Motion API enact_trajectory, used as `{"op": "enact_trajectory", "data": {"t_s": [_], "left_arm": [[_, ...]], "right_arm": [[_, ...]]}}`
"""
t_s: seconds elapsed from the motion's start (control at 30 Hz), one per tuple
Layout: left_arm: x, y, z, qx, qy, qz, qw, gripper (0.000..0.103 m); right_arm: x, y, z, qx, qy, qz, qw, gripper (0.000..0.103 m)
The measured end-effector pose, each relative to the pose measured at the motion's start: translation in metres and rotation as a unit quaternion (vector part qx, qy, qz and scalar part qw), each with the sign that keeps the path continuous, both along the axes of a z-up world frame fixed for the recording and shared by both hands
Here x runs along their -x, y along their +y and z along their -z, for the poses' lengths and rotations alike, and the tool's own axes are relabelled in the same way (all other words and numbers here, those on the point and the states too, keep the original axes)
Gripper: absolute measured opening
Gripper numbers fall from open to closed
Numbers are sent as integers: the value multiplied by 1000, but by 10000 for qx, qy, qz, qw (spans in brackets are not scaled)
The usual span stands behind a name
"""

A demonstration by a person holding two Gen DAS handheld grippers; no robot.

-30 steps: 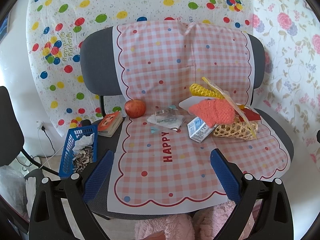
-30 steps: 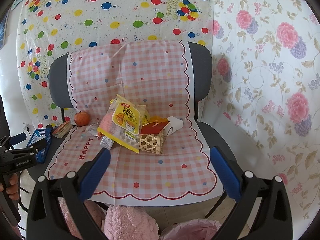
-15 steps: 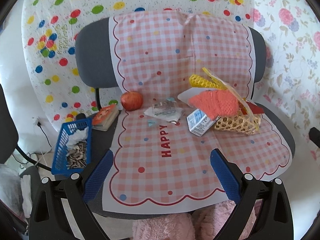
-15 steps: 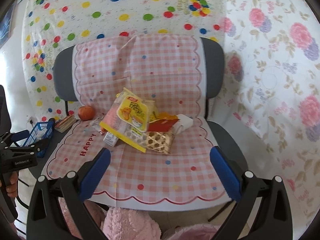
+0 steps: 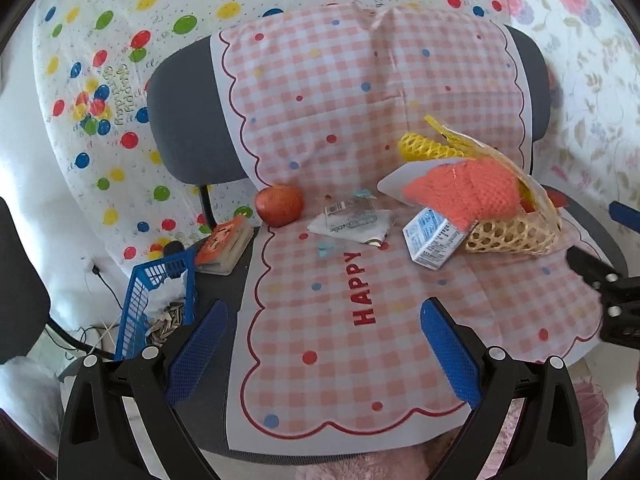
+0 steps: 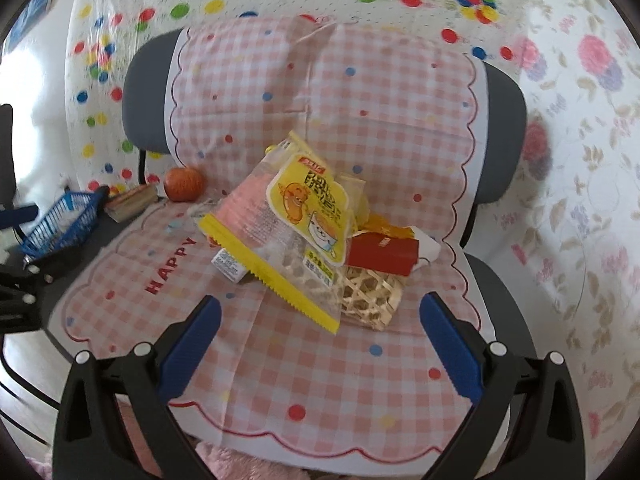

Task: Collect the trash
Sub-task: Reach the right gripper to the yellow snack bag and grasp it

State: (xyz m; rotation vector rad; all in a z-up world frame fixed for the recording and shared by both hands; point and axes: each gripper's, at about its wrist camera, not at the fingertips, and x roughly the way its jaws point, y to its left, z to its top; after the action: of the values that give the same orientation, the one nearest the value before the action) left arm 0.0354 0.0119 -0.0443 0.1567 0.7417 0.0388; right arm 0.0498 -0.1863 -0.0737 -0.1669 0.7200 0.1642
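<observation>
A woven bamboo basket lies on a chair seat covered by a pink checked cloth. A yellow snack wrapper, a red box, orange and yellow foam nets and a small milk carton pile on and around it. Clear wrappers on a white napkin lie near a red apple. My left gripper is open above the seat's front left. My right gripper is open just before the basket.
A blue plastic basket with seed shells and tissue sits on the seat's left edge beside a small orange book. The chair back and patterned wall sheets stand behind. Pink fluffy fabric lies below the seat front.
Both grippers have moved closer to the chair seat, so the trash looks larger. The right gripper has shifted left and now shows at the right edge of the left wrist view.
</observation>
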Motion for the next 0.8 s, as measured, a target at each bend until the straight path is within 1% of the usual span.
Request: {"op": "enact_trajectory", "data": {"t_s": [0.1, 0.17, 0.2, 0.23, 0.27, 0.33, 0.37, 0.43, 0.47, 0.5, 0.53, 0.6, 0.63, 0.67, 0.7, 0.8], "left_arm": [[-12, 5, 3, 255, 260, 40, 9993, 96], [-16, 4, 5, 302, 279, 43, 9991, 96], [-17, 3, 5, 319, 287, 68, 9991, 96], [-19, 2, 5, 361, 289, 119, 9989, 96], [-21, 1, 5, 396, 283, 159, 9987, 96], [-24, -1, 4, 463, 266, 222, 9983, 96], [-26, -2, 4, 486, 265, 244, 9982, 96], [-29, -3, 3, 523, 270, 270, 9979, 96], [-31, -3, 3, 537, 274, 284, 9978, 96], [-31, -4, 3, 543, 279, 293, 9977, 96], [-32, -5, 2, 553, 269, 315, 9976, 96], [-34, -8, 1, 523, 257, 324, 9978, 96], [-34, -9, 0, 523, 259, 315, 9978, 96], [-34, -10, -1, 547, 258, 304, 9977, 96], [-34, -11, -2, 577, 253, 298, 9976, 96], [-28, -16, -11, 668, 103, 380, 9970, 96]], "right_arm": [[-10, 6, 5, 114, -46, -92, 9999, 97], [-17, 11, 7, 245, -87, -151, 9995, 90], [-20, 13, 7, 310, -92, -169, 9993, 81], [-23, 14, 8, 375, -92, -193, 9991, 76], [-27, 15, 9, 402, -92, -210, 9989, 74], [-31, 17, 9, 460, -110, -299, 9984, 63], [-33, 18, 7, 517, -153, -342, 9980, 59], [-34, 19, 2, 565, -248, -397, 9973, 47], [-34, 18, -1, 541, -311, -423, 9972, 43], [-34, 16, -6, 489, -380, -414, 9972, 34], [-34, 14, -11, 405, -442, -386, 9975, 22], [-37, 6, -21, 167, -571, -291, 9978, 9], [-38, 1, -26, 18, -654, -208, 9976, 5], [-41, -5, -32, -166, -707, -134, 9973, 3], [-43, -17, -40, -485, -806, -8, 9956, 3], [-36, -40, -63, -1151, -1159, 191, 9864, 2]]}}
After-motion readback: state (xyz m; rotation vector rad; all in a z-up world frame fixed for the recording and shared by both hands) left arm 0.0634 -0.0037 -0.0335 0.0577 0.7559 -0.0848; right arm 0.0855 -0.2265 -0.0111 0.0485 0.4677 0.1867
